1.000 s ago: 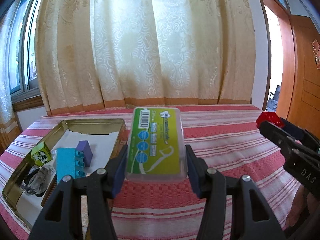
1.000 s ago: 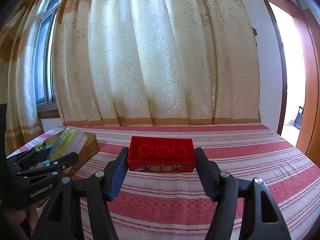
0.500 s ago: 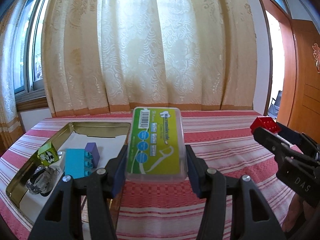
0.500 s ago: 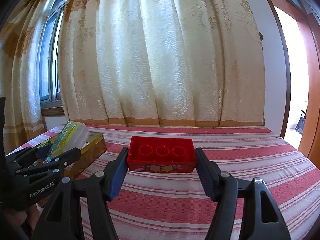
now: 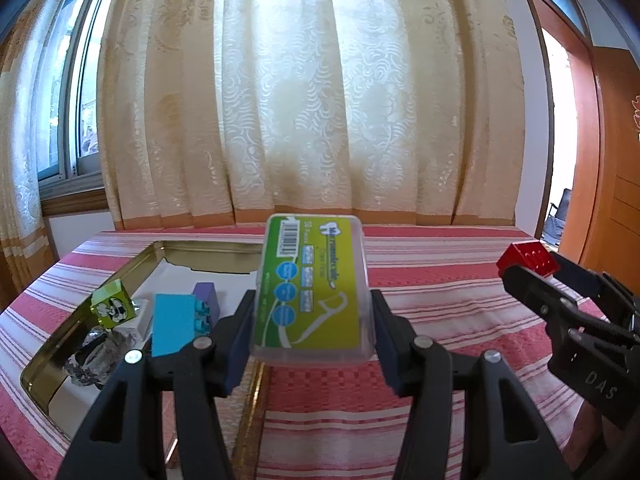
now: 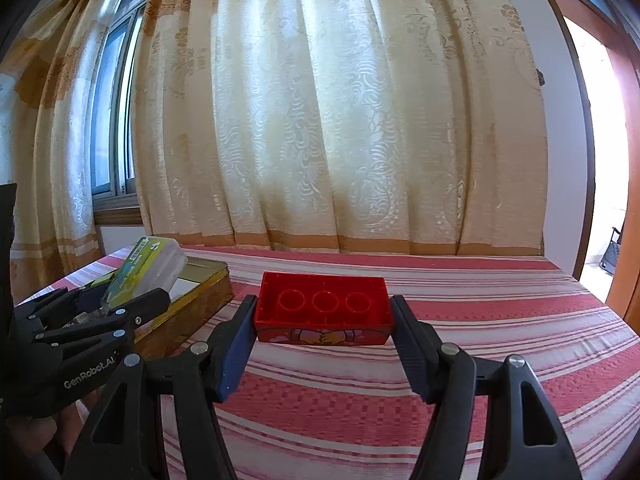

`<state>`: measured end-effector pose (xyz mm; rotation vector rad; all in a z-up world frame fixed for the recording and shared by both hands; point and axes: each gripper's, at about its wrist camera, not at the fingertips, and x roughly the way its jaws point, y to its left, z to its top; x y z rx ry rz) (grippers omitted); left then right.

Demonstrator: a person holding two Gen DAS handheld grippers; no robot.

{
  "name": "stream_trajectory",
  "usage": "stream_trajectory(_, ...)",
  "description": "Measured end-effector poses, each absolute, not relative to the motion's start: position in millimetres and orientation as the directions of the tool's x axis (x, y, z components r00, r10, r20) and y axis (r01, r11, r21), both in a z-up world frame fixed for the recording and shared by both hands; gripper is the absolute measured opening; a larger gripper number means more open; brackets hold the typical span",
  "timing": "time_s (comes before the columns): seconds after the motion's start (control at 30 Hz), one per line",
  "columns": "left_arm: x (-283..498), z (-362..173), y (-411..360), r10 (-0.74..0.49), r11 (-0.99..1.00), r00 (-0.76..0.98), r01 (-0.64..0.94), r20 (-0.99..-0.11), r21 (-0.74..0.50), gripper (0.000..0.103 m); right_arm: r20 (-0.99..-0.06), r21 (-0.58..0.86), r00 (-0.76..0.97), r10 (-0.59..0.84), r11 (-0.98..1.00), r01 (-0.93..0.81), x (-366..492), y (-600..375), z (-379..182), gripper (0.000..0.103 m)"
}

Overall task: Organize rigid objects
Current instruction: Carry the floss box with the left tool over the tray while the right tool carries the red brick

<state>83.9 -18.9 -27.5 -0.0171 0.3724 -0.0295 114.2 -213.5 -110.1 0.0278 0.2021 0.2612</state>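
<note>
Tin tray (image 5: pixel 120 276) drifted rightward; left claw (image 5: pixel 312 320) grasping floss box (image 5: pixel 314 288), right claw (image 6: pixel 324 320) grasping red brick (image 6: pixel 324 306).

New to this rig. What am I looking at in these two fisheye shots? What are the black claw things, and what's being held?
There is no robot here. A person holds a hand-operated two-finger tool in each hand, and each tool carries a fisheye camera looking forward along its fingers.

The left wrist view looks out from the left tool, which is clamped on a clear floss-pick box with a green label. The right tool shows at that picture's right edge.

The right wrist view looks out from the right tool, which grips a red building brick, its hollow underside facing up.

Below is a red-and-white striped cloth. On it sits a gold metal tray holding a light blue brick, a purple brick, a yellow-green cube and a clear faceted object.
</note>
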Motion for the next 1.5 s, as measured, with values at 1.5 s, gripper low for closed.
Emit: stream_trajectory(1.5,73.9,-27.9,36.1,0.048,0.996,0.943,-0.069,-0.33,-0.053,0.053,-0.206,0.022,0.909,0.362,0.931,-0.366,110.5,-152.2,-107.2,0.067)
